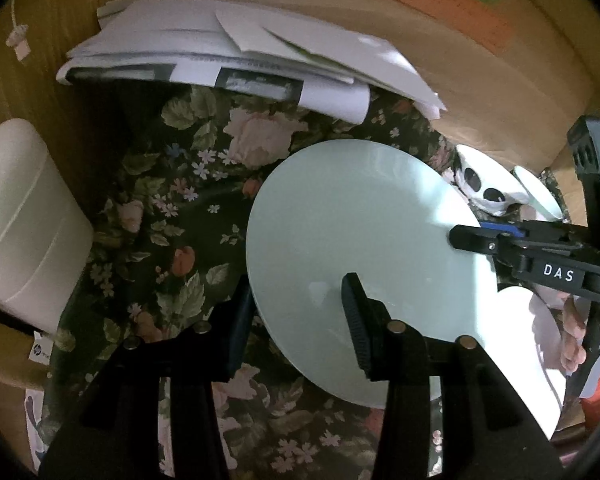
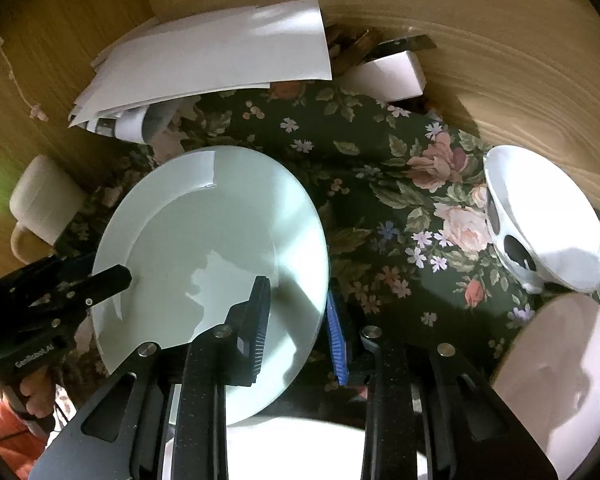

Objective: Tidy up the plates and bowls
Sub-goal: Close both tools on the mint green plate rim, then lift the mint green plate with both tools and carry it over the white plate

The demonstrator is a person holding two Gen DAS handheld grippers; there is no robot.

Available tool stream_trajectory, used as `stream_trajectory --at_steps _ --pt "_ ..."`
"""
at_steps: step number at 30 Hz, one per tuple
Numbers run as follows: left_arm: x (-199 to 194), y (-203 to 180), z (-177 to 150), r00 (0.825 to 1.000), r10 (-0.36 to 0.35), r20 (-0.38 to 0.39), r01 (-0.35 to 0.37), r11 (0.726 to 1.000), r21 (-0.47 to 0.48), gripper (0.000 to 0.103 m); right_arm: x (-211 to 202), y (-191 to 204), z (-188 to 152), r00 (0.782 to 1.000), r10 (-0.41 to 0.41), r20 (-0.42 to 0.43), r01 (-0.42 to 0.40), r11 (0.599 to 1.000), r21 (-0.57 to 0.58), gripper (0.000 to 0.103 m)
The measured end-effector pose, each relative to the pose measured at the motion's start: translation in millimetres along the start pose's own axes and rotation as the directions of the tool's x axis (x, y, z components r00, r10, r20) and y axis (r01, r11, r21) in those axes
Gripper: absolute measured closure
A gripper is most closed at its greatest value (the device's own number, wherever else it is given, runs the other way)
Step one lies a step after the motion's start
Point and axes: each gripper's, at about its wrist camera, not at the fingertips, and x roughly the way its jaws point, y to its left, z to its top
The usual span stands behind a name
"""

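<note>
We see dim, warm light with glare on the pale green plate (image 2: 204, 240), blown-out white at the bottom, motion-blurred papers (image 1: 228, 52) and heavy fisheye bending with black corners.

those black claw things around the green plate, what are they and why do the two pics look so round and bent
They are two hand-held grippers, each worked by a person, with no robot arm. Each carries a wide-angle camera looking along its own two fingers, which bends the picture. One picture comes from the left gripper, the other from the right gripper.

Both straddle opposite edges of the pale green plate, one finger above it and one below, with gaps showing, so neither clearly pinches it. The plate sits tilted over the floral cloth.

Also there: a white bowl with dark spots, a pinkish white bowl, a stack of papers, a cream mug, and a white container. The person's hand shows behind the right gripper.
</note>
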Motion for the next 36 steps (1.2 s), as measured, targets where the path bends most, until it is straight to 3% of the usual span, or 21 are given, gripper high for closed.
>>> stream_trajectory --at_steps 21,36 --pt "-34 -46 -19 0.997 -0.024 0.067 0.020 0.998 0.053 0.060 -51 -4 -39 0.996 -0.011 0.086 0.009 1.000 0.023 0.078" --pt "-45 -76 -46 0.997 -0.057 0.058 0.051 0.994 0.097 0.061 -85 -13 -79 0.991 -0.036 0.128 0.027 0.997 0.069 0.078"
